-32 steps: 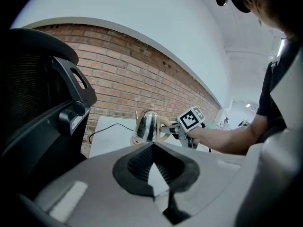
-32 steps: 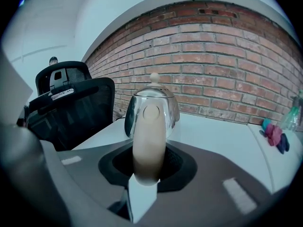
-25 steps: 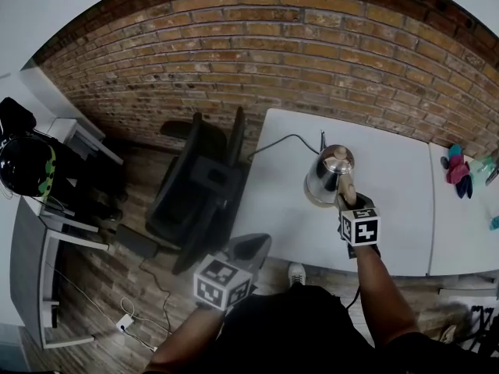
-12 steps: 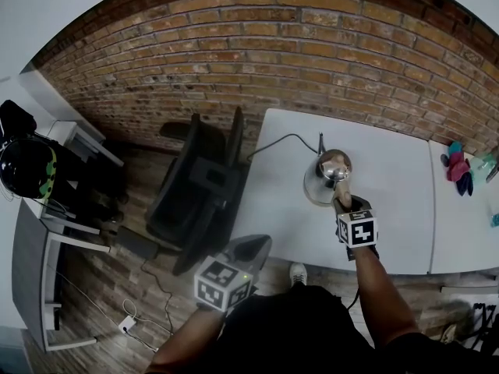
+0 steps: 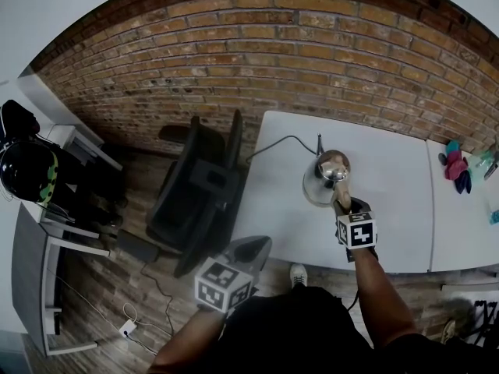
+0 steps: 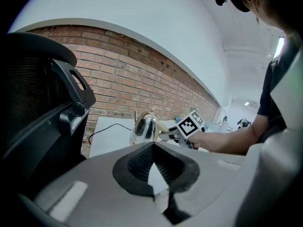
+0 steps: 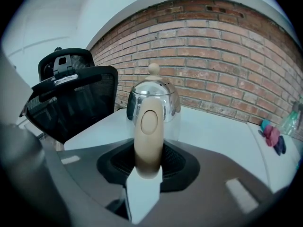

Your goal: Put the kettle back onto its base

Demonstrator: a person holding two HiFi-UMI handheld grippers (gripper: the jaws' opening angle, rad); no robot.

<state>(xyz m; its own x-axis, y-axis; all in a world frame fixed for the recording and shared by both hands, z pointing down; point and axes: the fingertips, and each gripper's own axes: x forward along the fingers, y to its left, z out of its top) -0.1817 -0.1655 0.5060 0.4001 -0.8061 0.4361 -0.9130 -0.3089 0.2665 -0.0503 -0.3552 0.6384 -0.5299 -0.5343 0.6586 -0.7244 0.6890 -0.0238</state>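
A shiny steel kettle (image 5: 327, 174) with a knob lid stands upright on the white table (image 5: 390, 209), where a black cord (image 5: 277, 142) ends. Its base is hidden under it; I cannot make it out. My right gripper (image 5: 344, 204) is shut on the kettle's beige handle (image 7: 148, 126), which runs up between the jaws in the right gripper view, with the kettle (image 7: 152, 98) just beyond. My left gripper (image 5: 249, 249) hangs off the table's near left corner, its jaw tips together with nothing between them. In the left gripper view, the kettle (image 6: 144, 126) shows ahead on the table.
A black mesh office chair (image 5: 199, 185) stands against the table's left side. A second white table (image 5: 468, 216) at the right carries small coloured items (image 5: 456, 166). A helmet (image 5: 27, 170) rests on a desk at far left. A brick wall lies behind.
The kettle, tilted and nearer me a second ago, has moved slightly away and now stands upright. My right gripper went with it, still on the handle. The left gripper stayed put.
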